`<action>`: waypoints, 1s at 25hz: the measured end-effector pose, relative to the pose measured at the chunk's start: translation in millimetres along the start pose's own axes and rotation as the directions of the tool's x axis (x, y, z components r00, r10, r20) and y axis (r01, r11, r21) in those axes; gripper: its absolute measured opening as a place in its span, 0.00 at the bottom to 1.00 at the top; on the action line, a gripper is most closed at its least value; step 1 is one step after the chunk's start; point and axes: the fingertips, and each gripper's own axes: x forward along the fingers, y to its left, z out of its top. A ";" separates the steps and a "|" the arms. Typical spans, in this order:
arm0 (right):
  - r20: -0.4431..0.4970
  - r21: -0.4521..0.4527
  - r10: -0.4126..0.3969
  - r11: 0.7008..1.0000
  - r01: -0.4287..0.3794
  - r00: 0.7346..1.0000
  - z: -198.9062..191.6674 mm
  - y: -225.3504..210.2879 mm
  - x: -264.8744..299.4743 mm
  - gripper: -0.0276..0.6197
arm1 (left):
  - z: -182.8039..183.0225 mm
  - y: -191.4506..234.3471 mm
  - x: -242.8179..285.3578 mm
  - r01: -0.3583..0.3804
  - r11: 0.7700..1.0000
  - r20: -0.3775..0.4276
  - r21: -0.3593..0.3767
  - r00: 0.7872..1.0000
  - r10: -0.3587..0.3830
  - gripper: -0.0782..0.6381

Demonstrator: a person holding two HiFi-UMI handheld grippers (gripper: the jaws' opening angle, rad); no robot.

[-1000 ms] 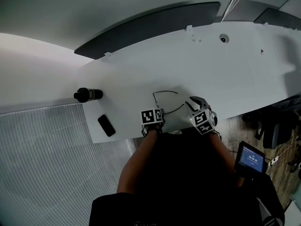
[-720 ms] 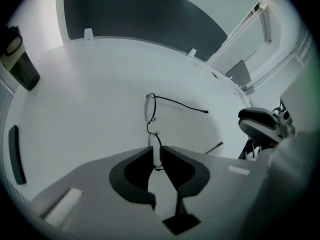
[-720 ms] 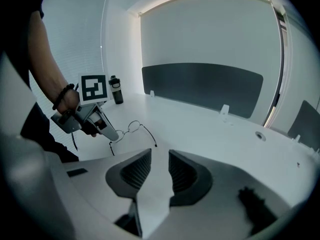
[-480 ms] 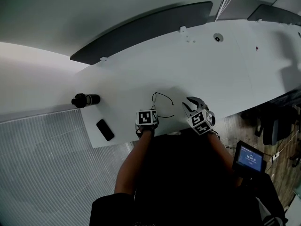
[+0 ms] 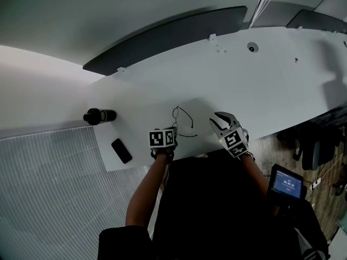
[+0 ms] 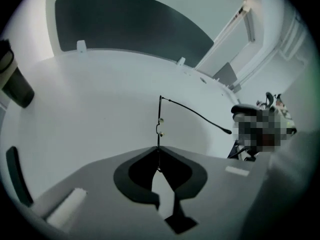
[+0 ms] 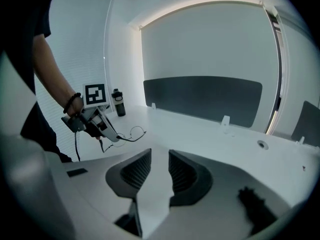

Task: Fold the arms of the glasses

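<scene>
Left tongs [image 6: 158,154], just closing, now pinching glasses [image 6: 159,126] by thin wire frame near desk [image 5: 227,80] front edge. Right tongs [image 7: 160,159] hovering narrowly parted, empty. Glasses likely light, springy, fragile; holding gently near hinge advisable.

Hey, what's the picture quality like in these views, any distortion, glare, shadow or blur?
Head view: dim, bluish, the table curved by the wide lens, a soft shadow around the glasses. Left gripper view: heavy fisheye, black corners, glasses frame looks crisp. Right gripper view: bright glow along the ceiling edge, close jaws soft.
</scene>
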 end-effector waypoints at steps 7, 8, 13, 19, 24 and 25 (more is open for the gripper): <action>0.121 -0.095 0.062 0.994 -0.051 0.991 41.7 15.7 -15.4 0.22 | 24.3 -3.3 -26.2 0.172 0.959 0.153 -0.226 0.978 -0.140 0.13; 0.147 -0.117 0.080 0.991 -0.063 0.986 49.0 21.1 -17.0 0.22 | 23.1 -0.7 -25.3 0.196 0.936 0.162 -0.292 0.975 -0.154 0.13; 0.217 -0.230 0.214 0.959 -0.163 0.952 72.6 61.3 -19.1 0.22 | 17.5 -3.5 -12.0 0.491 0.525 0.366 -0.695 0.870 -0.330 0.13; 0.168 -0.336 0.287 0.916 -0.220 0.943 72.4 93.8 -19.0 0.22 | 5.6 -14.3 -7.2 0.554 0.443 0.405 -0.705 0.827 -0.389 0.13; 0.183 -0.308 0.297 0.923 -0.233 0.937 69.6 92.4 -26.3 0.22 | 17.7 -24.9 -32.5 0.550 0.620 0.395 -0.560 0.835 -0.384 0.13; 0.204 -0.283 0.300 0.929 -0.238 0.932 71.3 90.4 -29.4 0.22 | 21.2 -29.3 -40.6 0.556 0.644 0.400 -0.525 0.829 -0.390 0.13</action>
